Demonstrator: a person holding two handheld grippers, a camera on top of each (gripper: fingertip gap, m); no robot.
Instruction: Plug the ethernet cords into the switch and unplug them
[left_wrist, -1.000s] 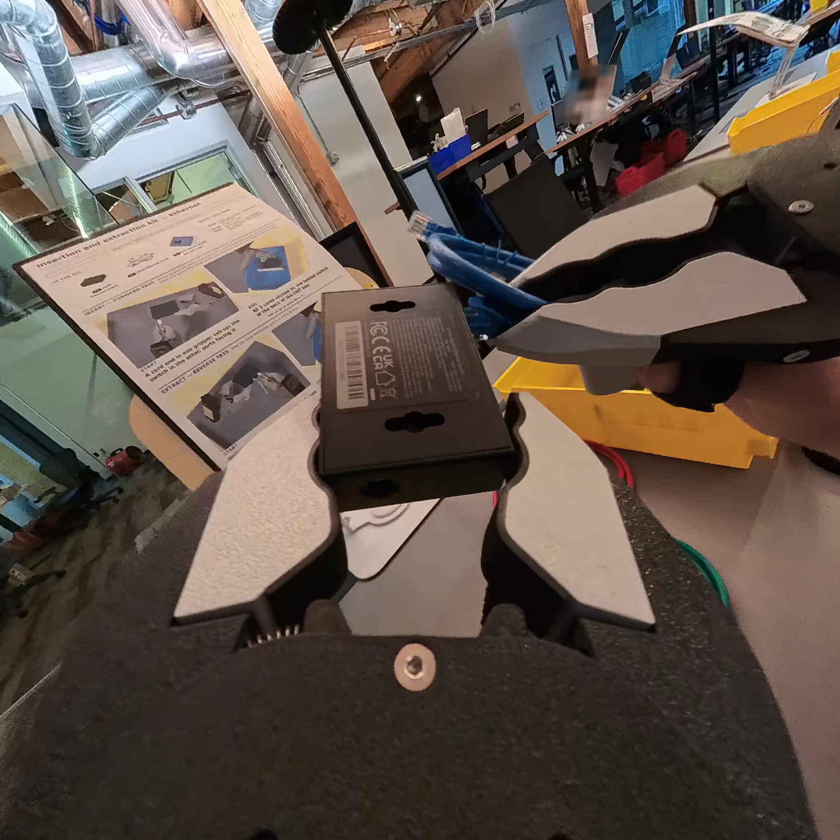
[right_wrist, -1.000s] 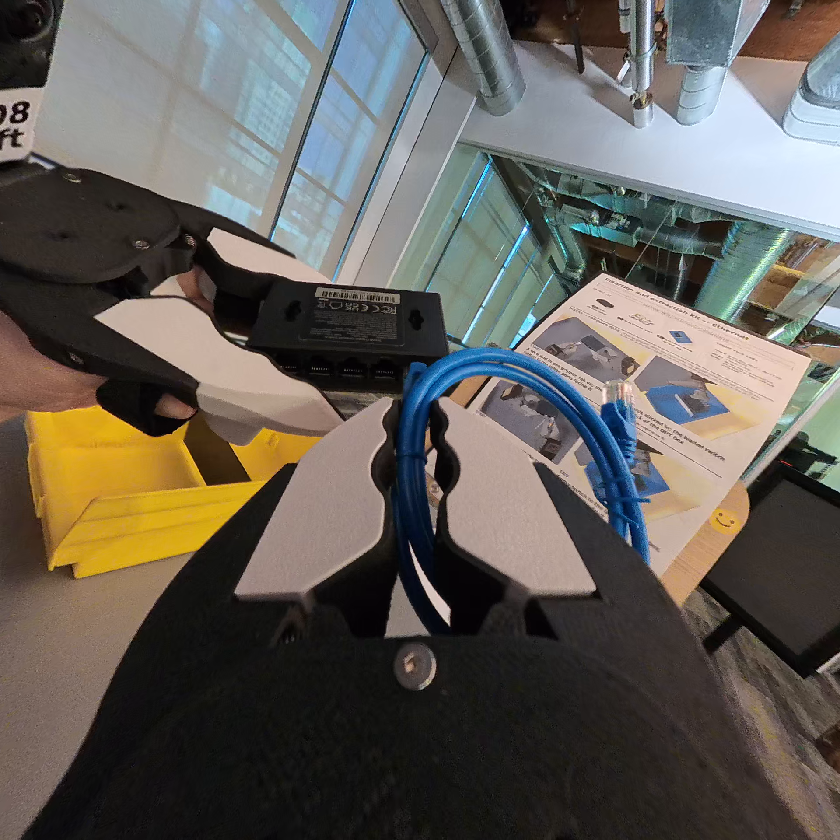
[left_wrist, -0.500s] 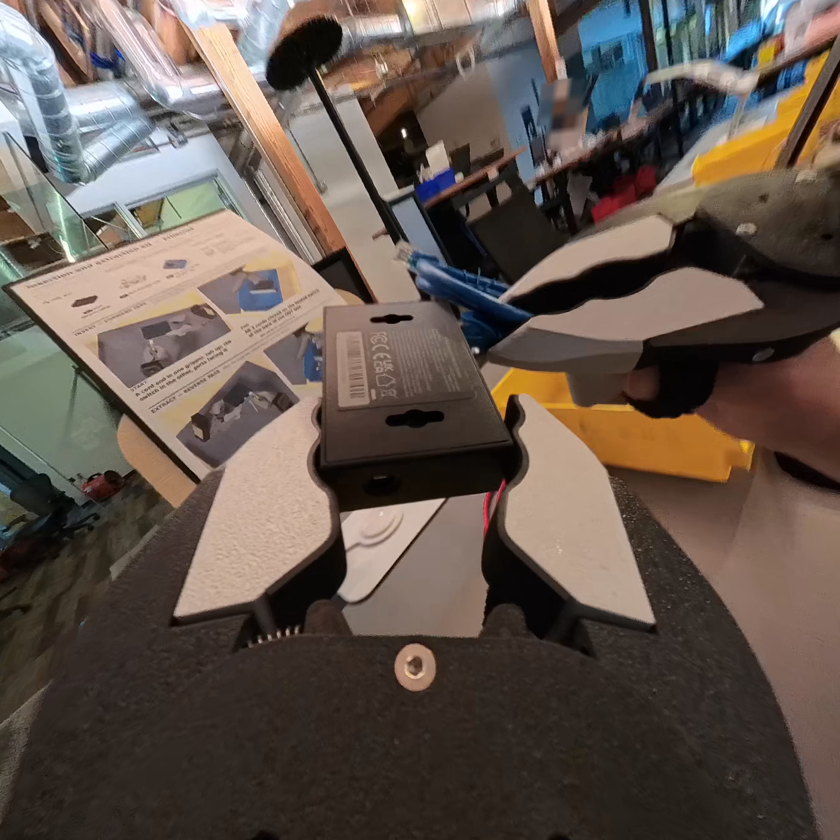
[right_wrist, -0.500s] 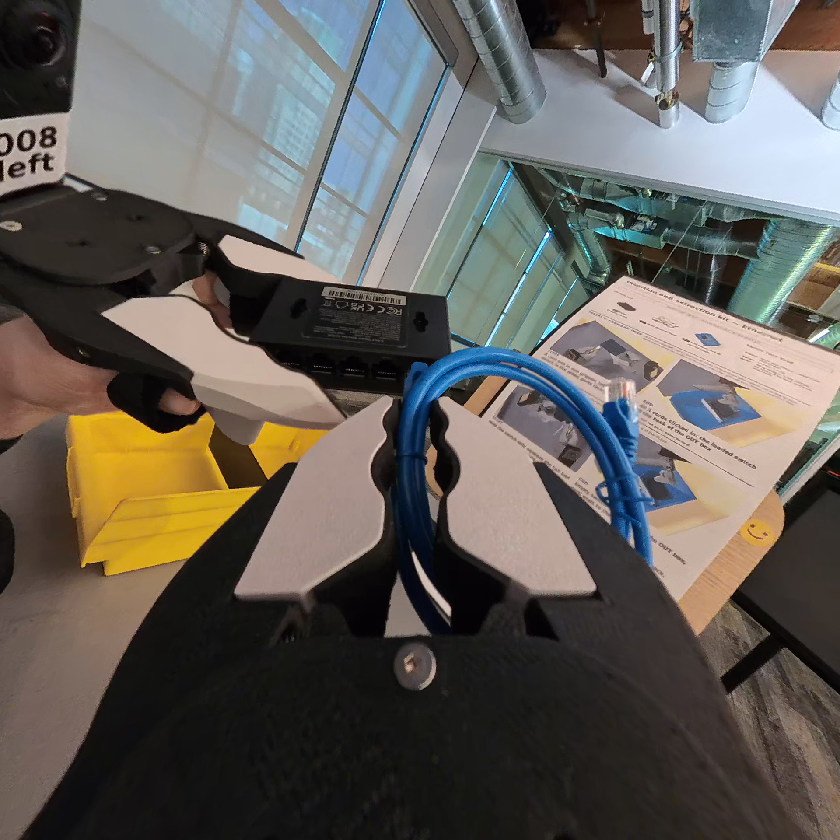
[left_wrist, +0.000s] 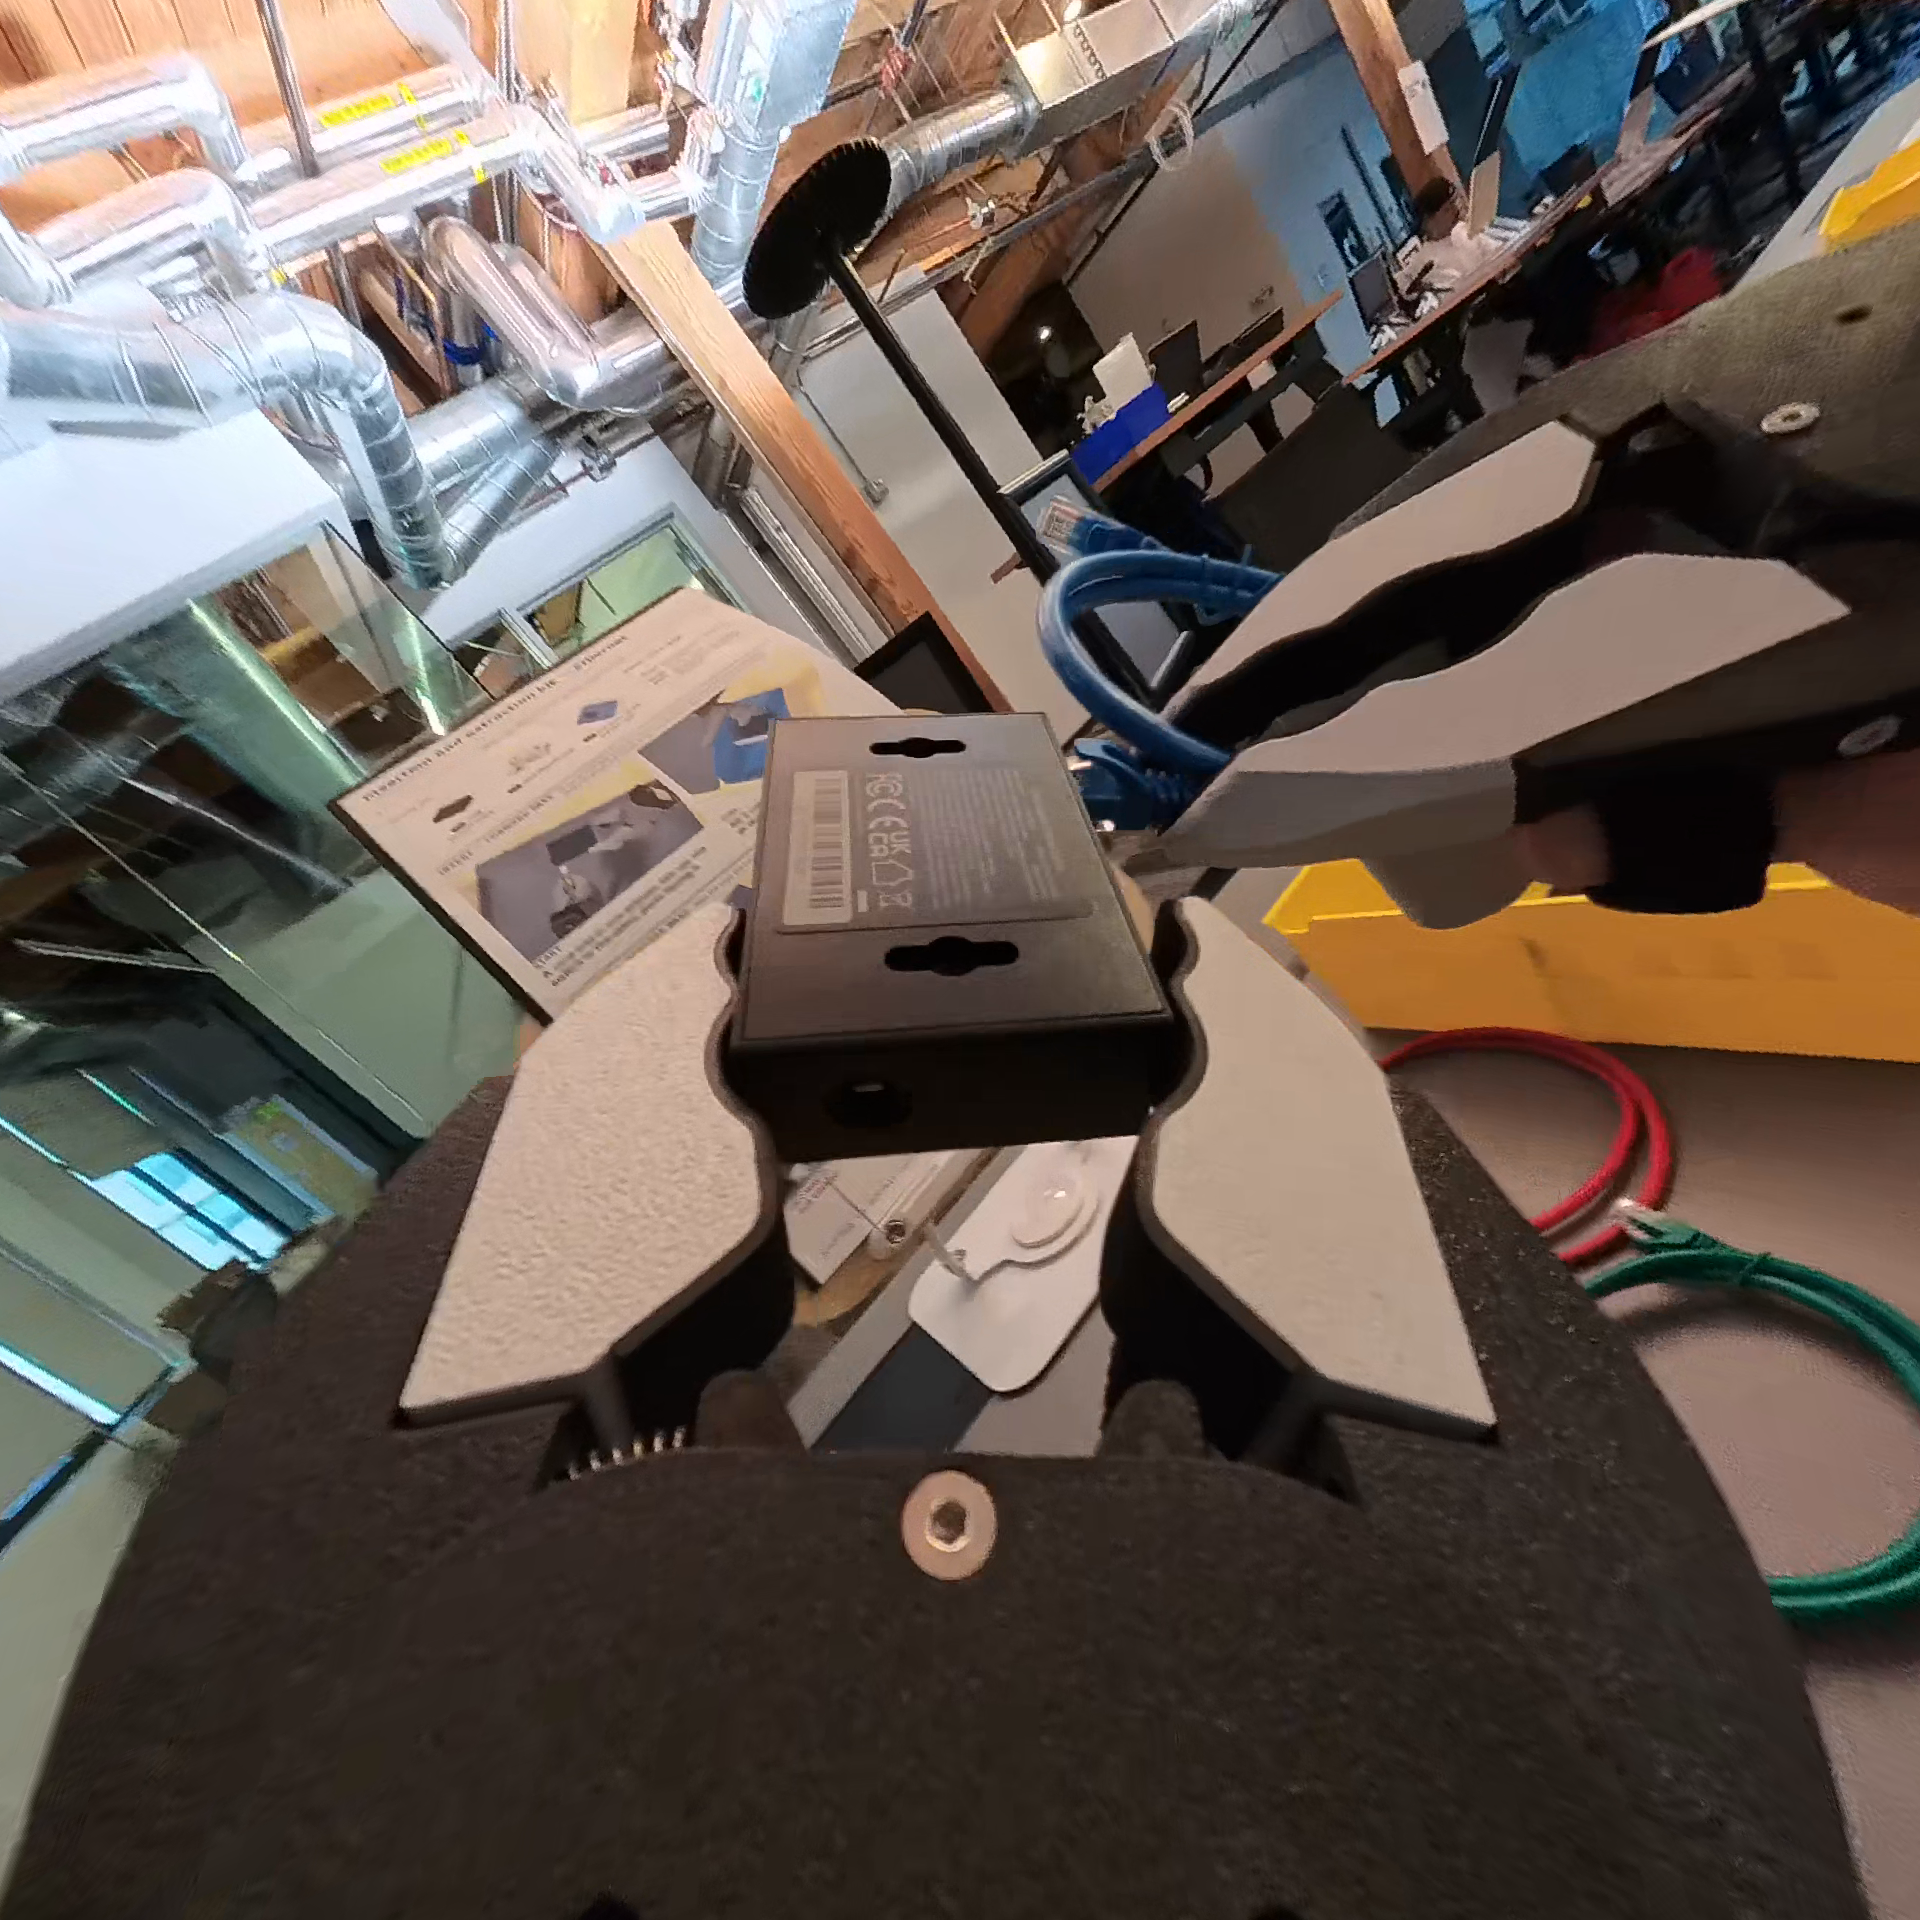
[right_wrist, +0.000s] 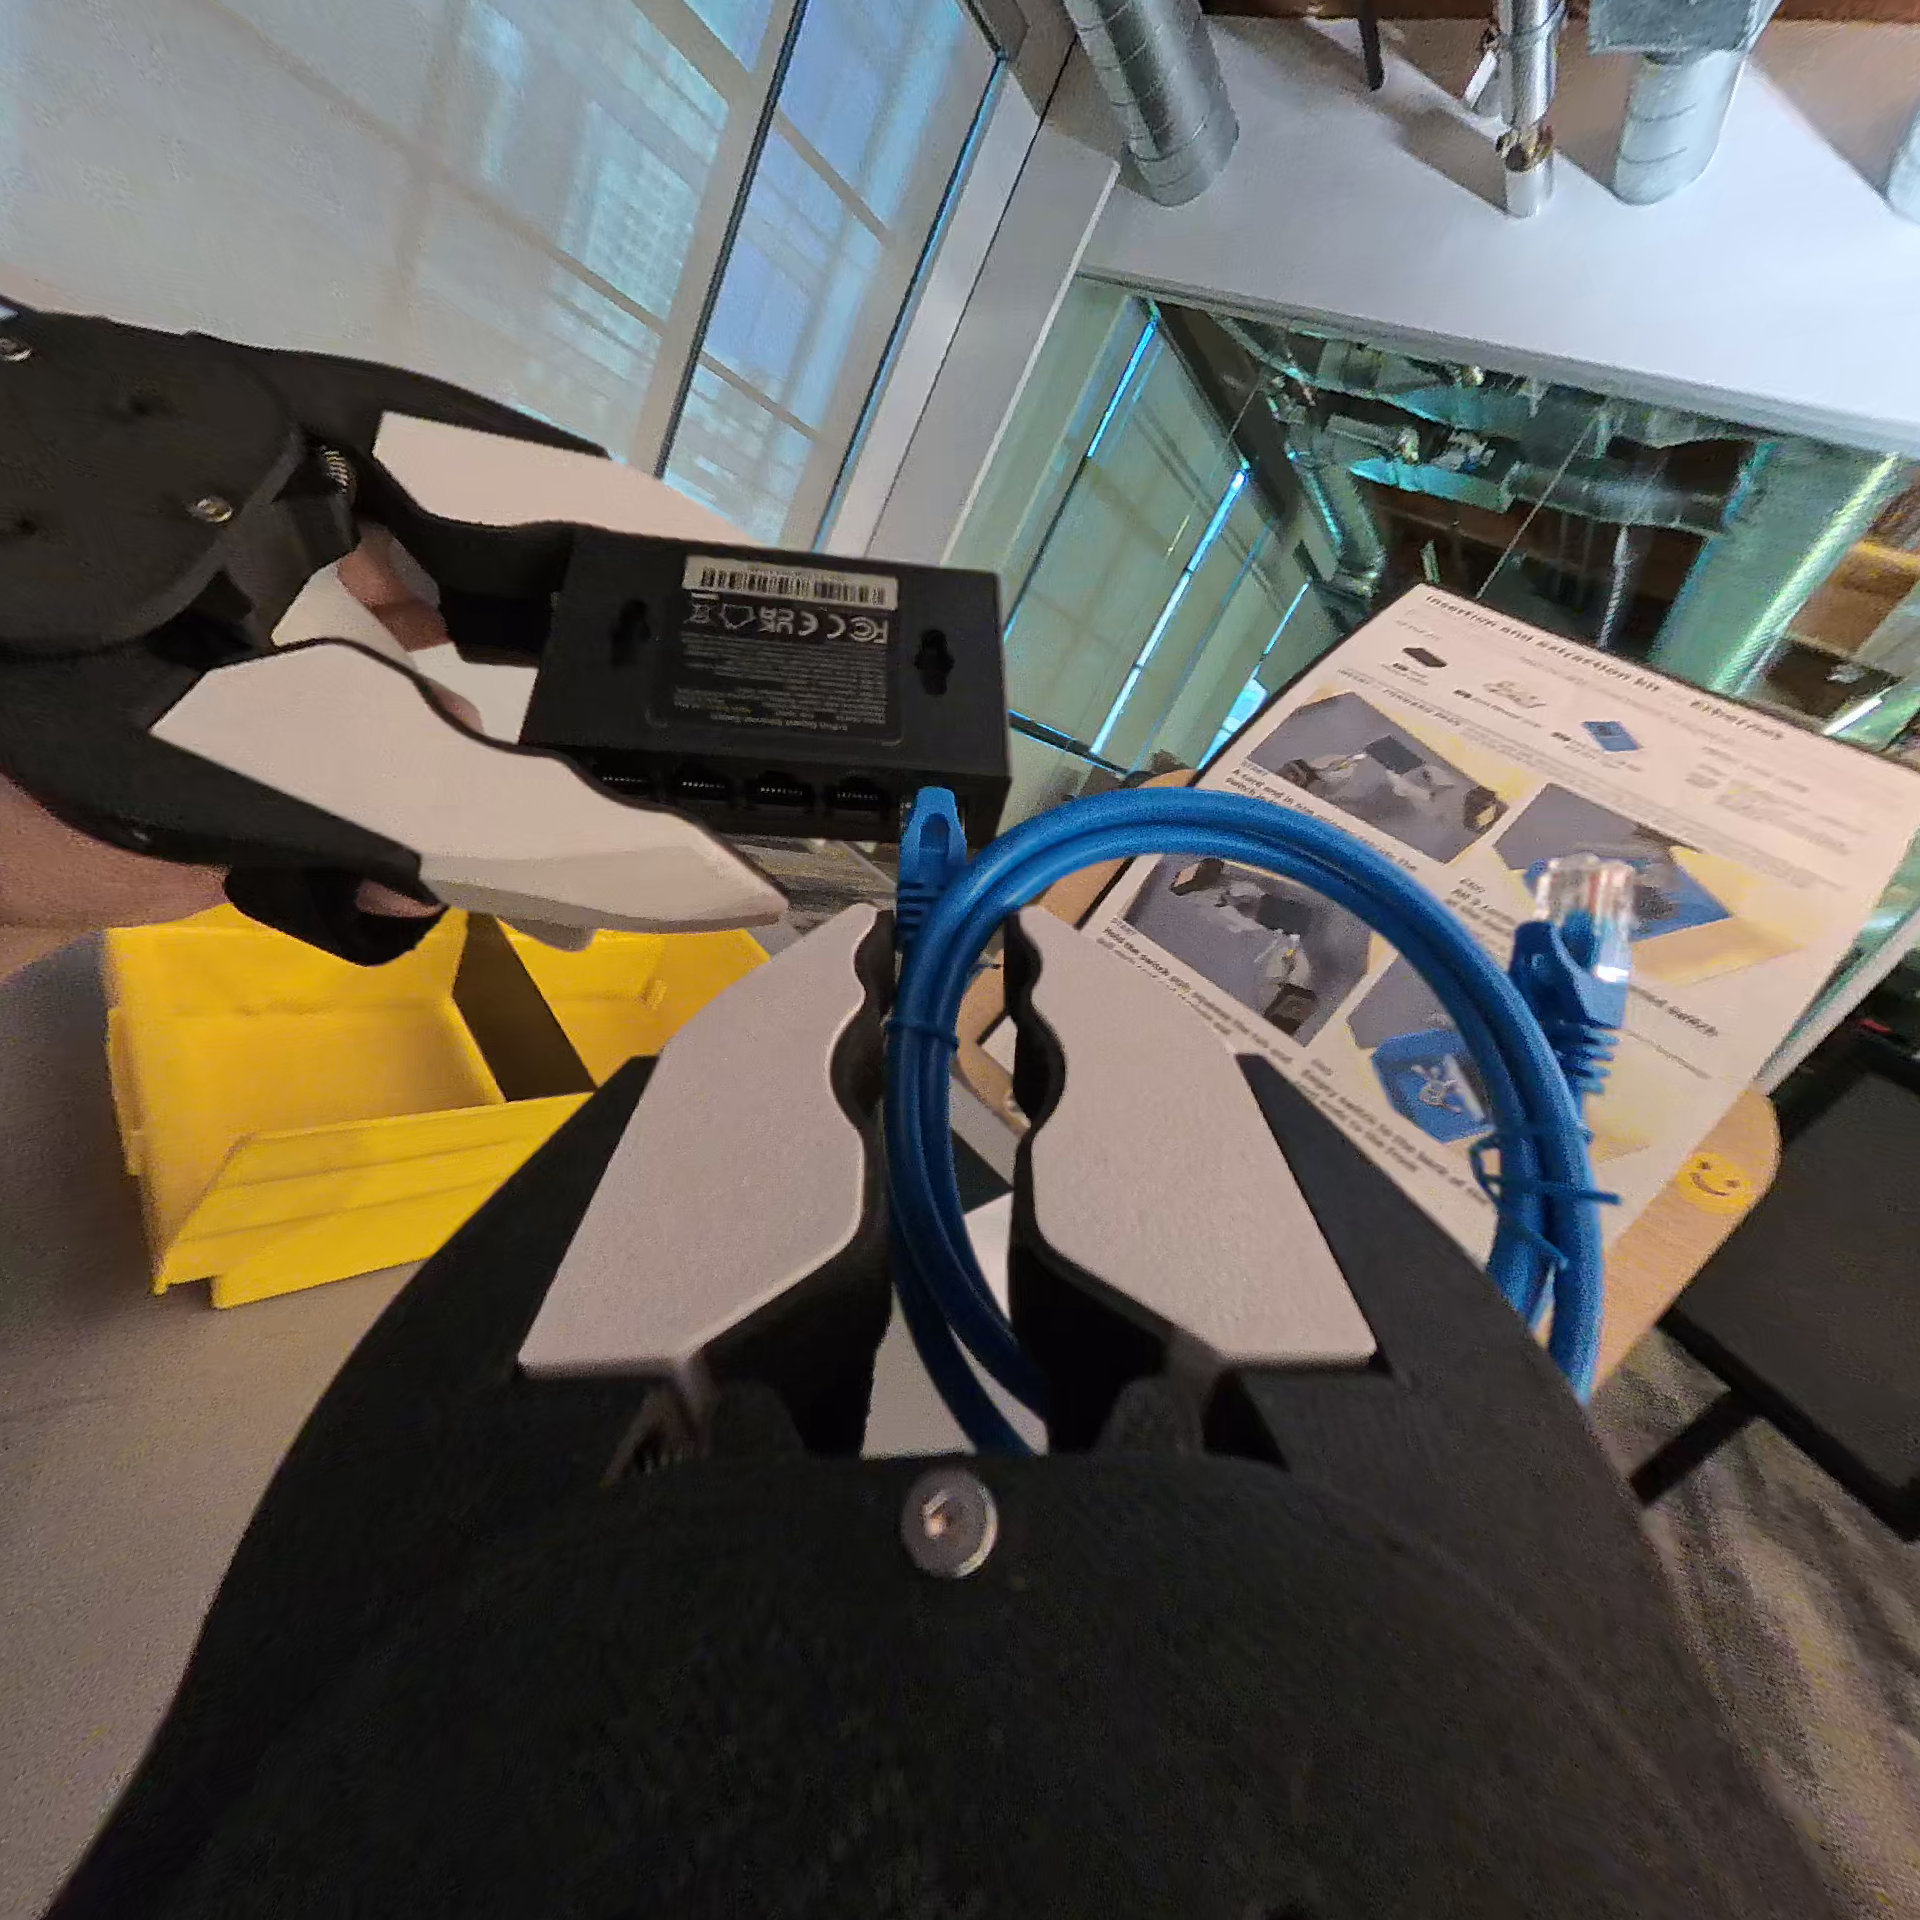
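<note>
1. Counter (left_wrist: 1714, 1351), grey, now shows more of itself in the left wrist view than a second ago: a red cord (left_wrist: 1621, 1132) and a green cord (left_wrist: 1829, 1382) lie coiled on it at the right, where only slivers of them showed before.
2. Yellow bin (right_wrist: 312, 1122) stands on the counter behind both claws, as before.
3. Instruction poster (right_wrist: 1558, 873) leans upright beyond the counter's edge; it sits lower and farther back in the left wrist view than earlier.
4. Left claw (left_wrist: 951, 997) is clamped on the two long sides of the black switch (left_wrist: 935, 894), held off the counter with its labelled underside up. In the right wrist view the switch's port row faces the right claw, and the switch looks larger and nearer than one second ago.
5. Right claw (right_wrist: 940, 935) is narrow, pinching the coiled blue cord (right_wrist: 1195, 862).
6. One blue plug (right_wrist: 935, 842) sticks out past the fingertips and now reaches the port at the end of the row; earlier it stood just short of it. Whether it is seated, I cannot tell.
7. The cord's other plug (right_wrist: 1584, 914) hangs free at the right.
</note>
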